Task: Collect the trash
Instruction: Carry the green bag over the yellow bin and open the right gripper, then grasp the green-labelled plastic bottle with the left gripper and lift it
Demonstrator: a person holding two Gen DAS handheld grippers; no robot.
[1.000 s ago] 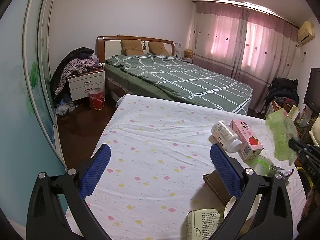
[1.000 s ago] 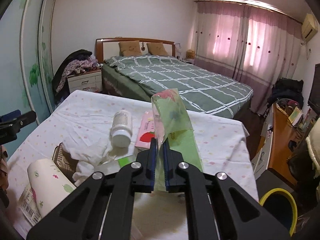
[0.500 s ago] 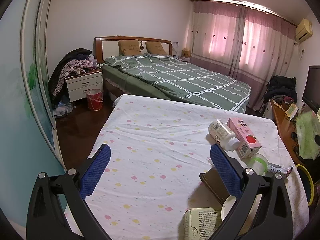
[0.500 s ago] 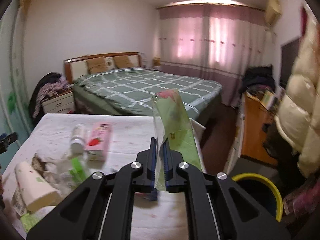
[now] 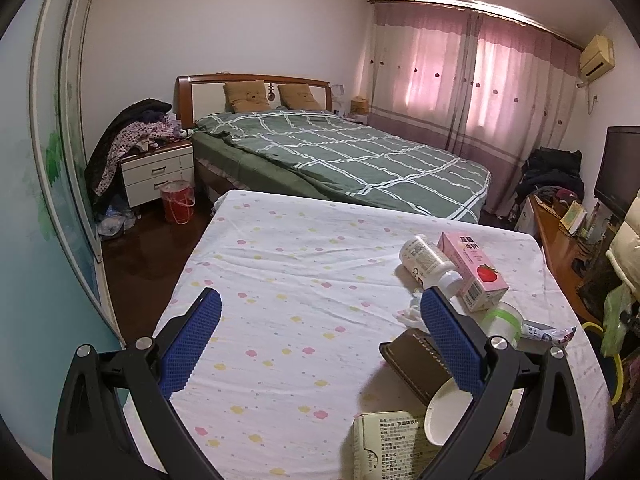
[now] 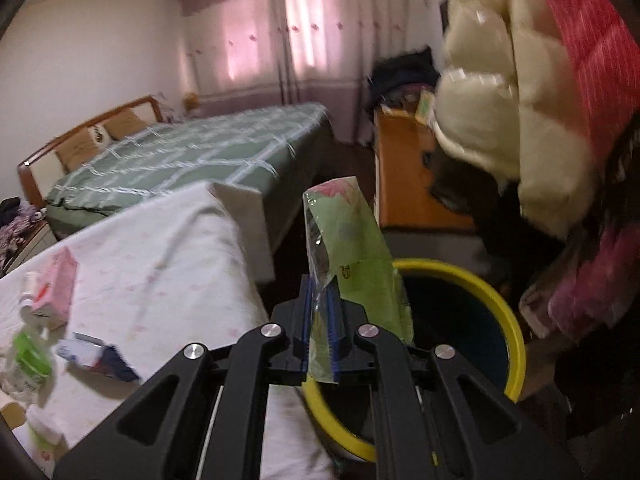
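My right gripper is shut on a green plastic wrapper, which stands up from the jaws just above the yellow-rimmed trash bin beside the table. That wrapper also shows at the far right of the left wrist view. My left gripper hangs open over the flowered tablecloth, empty. On the cloth lie a pink strawberry milk carton, a white bottle, a green-lidded cup, a brown wallet, a paper cup and a printed box.
A person in a cream puffy jacket stands right of the bin. A green-quilted bed lies behind the table, with a nightstand and red bucket at left. A wooden desk is beyond the bin.
My right gripper swung right off the table with the green wrapper and rolled, and now hangs over the yellow bin. The left gripper stayed put.
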